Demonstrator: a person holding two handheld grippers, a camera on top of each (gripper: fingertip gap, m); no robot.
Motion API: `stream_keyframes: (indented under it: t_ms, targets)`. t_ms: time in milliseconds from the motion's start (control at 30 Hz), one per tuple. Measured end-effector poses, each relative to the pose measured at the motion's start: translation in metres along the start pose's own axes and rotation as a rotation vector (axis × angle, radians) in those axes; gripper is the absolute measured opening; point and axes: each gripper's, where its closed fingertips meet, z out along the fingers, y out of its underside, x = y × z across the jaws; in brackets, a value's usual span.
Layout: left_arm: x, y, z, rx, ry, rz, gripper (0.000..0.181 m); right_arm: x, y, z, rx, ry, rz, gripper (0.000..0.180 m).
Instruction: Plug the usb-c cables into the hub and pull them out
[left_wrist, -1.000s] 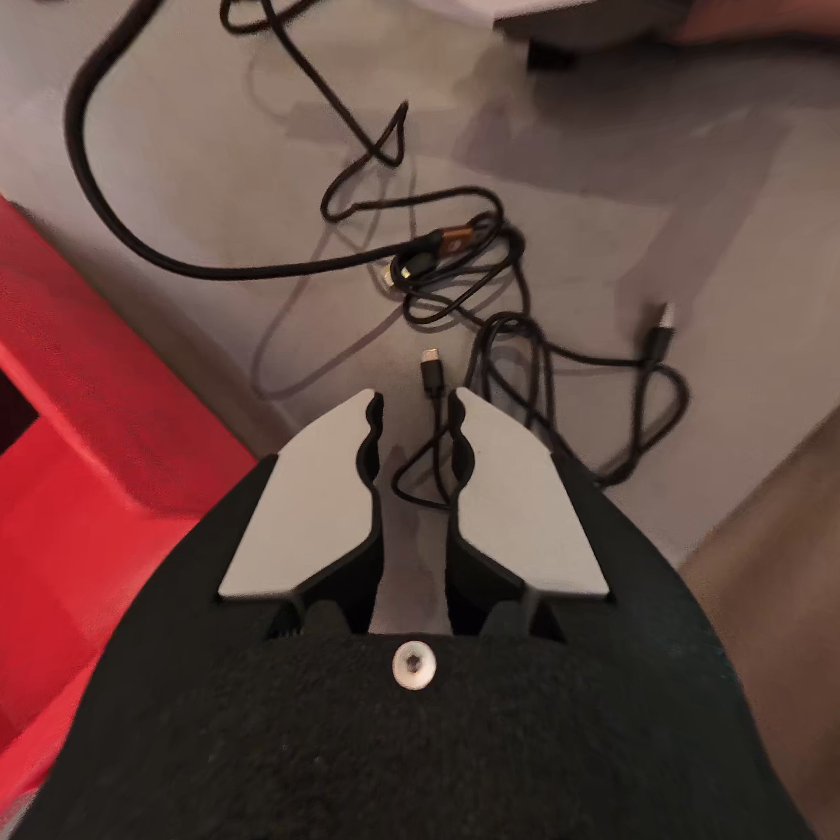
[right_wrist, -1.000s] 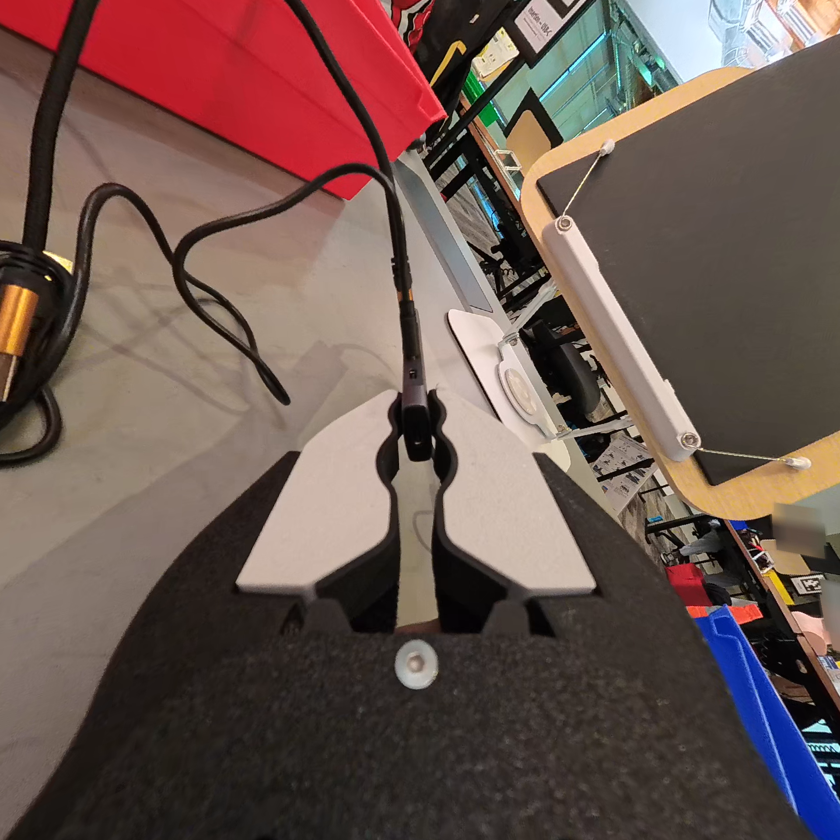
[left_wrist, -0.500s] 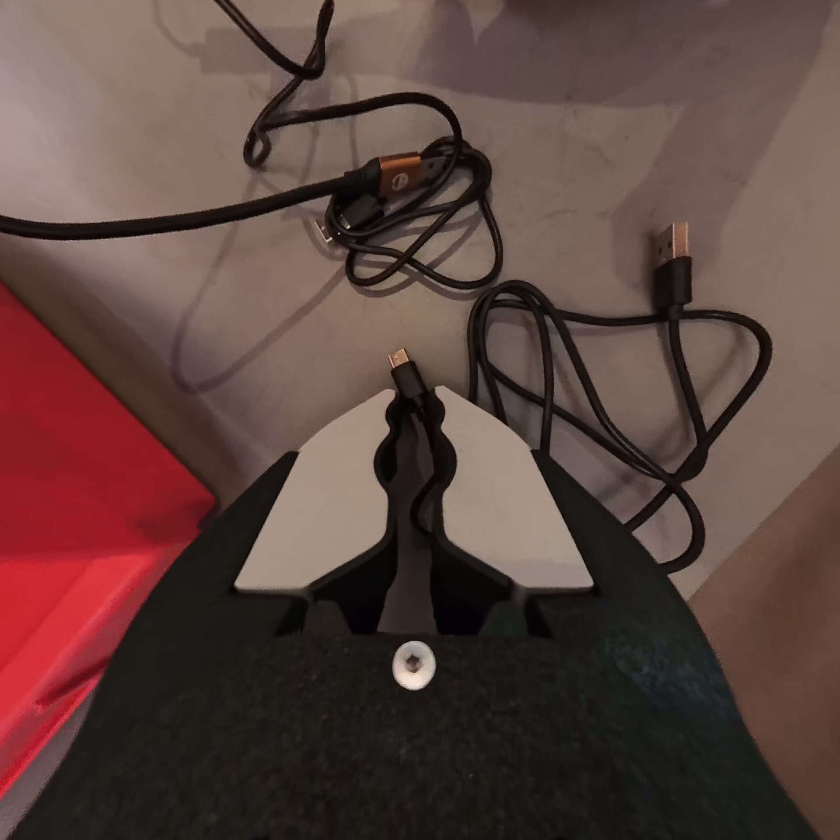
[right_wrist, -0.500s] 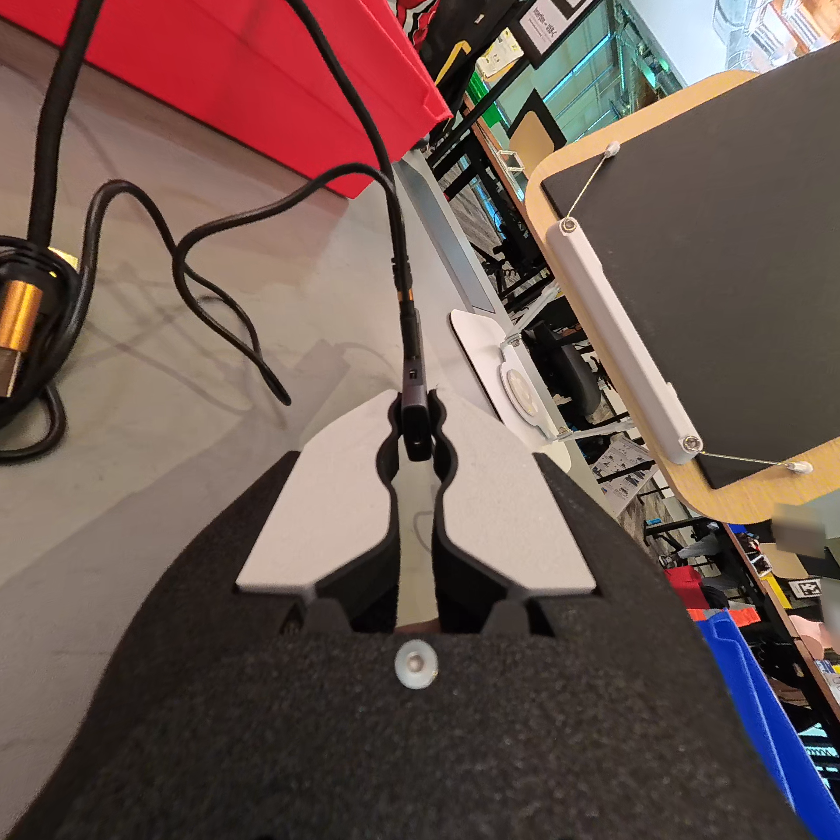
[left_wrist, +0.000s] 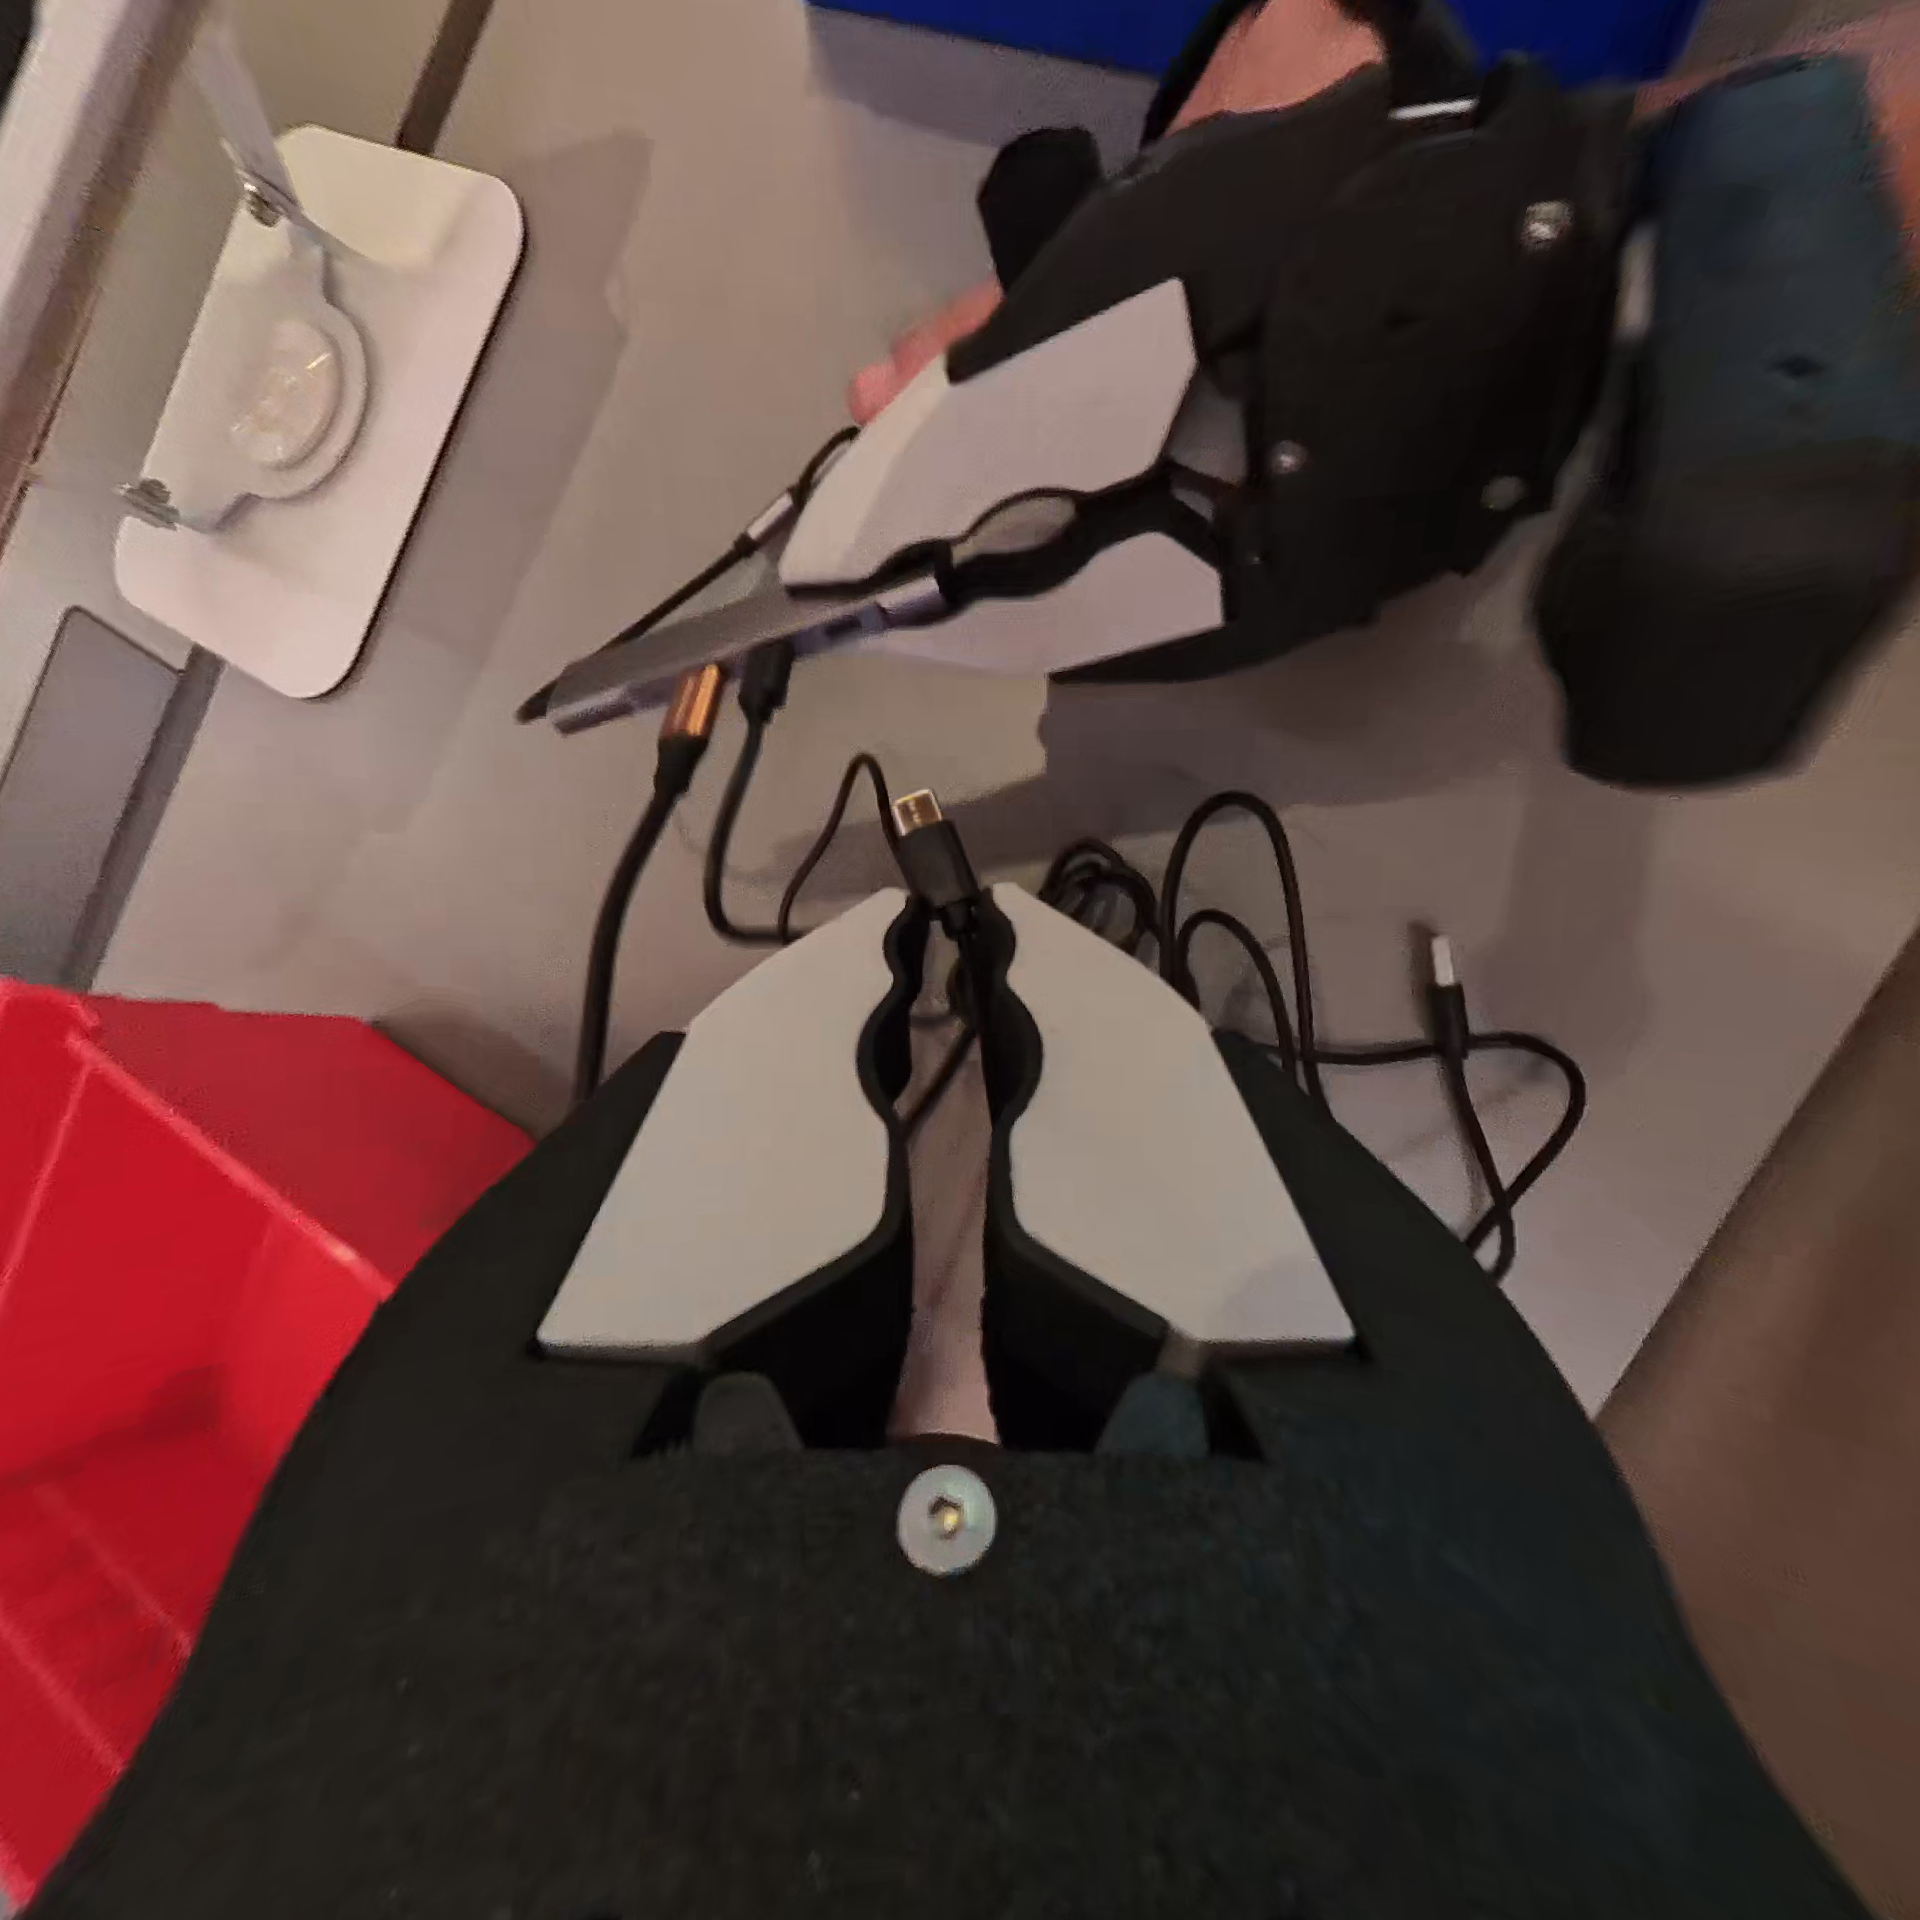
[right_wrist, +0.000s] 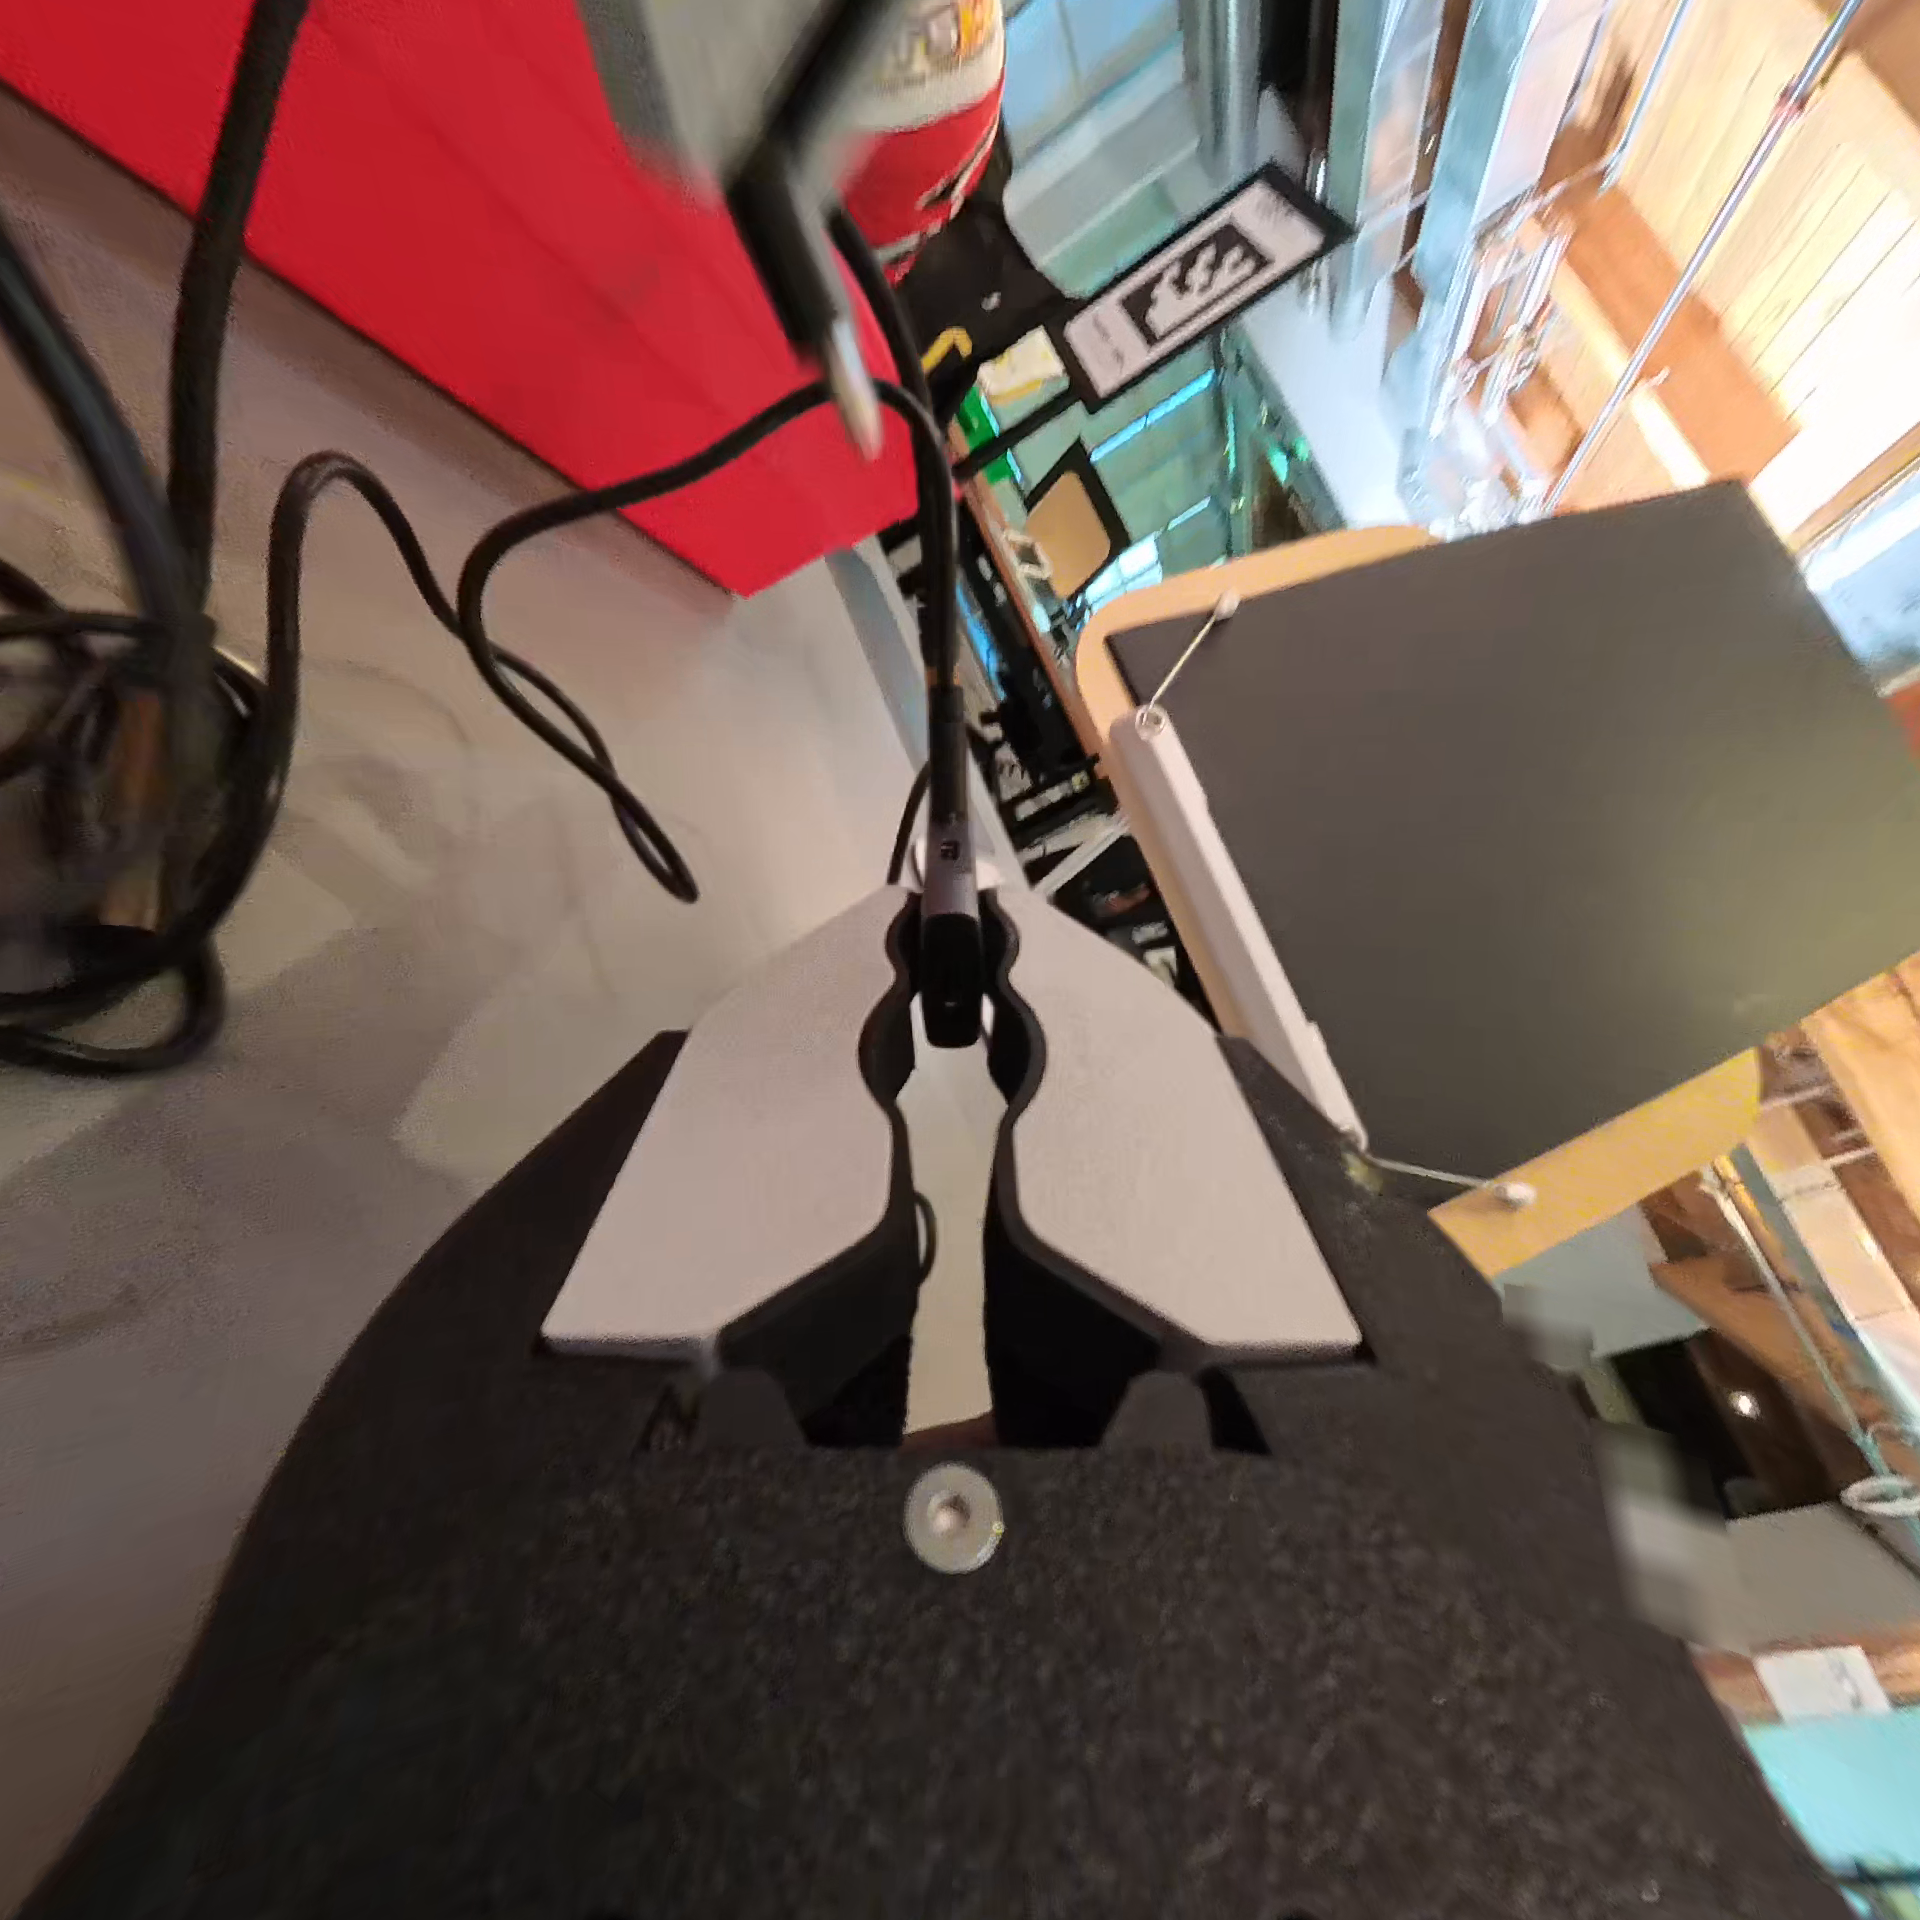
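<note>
- The left gripper pinches a black usb-c cable just behind its plug, metal tip pointing forward
- Ahead, the right gripper clamps a grey hub, lifted and tilted
- A copper-collared plug and a black plug sit in the hub's edge
- A loose cable lies on the grey table; a red bin is at left

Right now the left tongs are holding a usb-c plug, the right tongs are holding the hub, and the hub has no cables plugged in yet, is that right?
Not quite. The hub already has two cables plugged in, a copper-collared plug and a black plug, as the left wrist view shows. The rest holds: left tongs grip a usb-c plug, right tongs hold the hub.
</note>
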Motion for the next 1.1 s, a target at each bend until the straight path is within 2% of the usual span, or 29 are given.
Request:
stream_keyframes:
  t_ms: [100, 367, 1100]
  targets:
    - [0.003, -0.003, 0.018, -0.040, 0.070, -0.024, 0.008, -0.001, -0.010, -0.006, 0.054, 0.007, -0.041, 0.009]
    - [0.001, -0.002, 0.024, -0.051, 0.066, -0.056, 0.008, -0.012, -0.024, -0.009, 0.091, 0.004, -0.162, 0.009]
    - [0.004, 0.009, 0.026, -0.054, 0.136, -0.040, 0.008, -0.025, -0.030, -0.009, 0.112, -0.042, -0.178, 0.009]
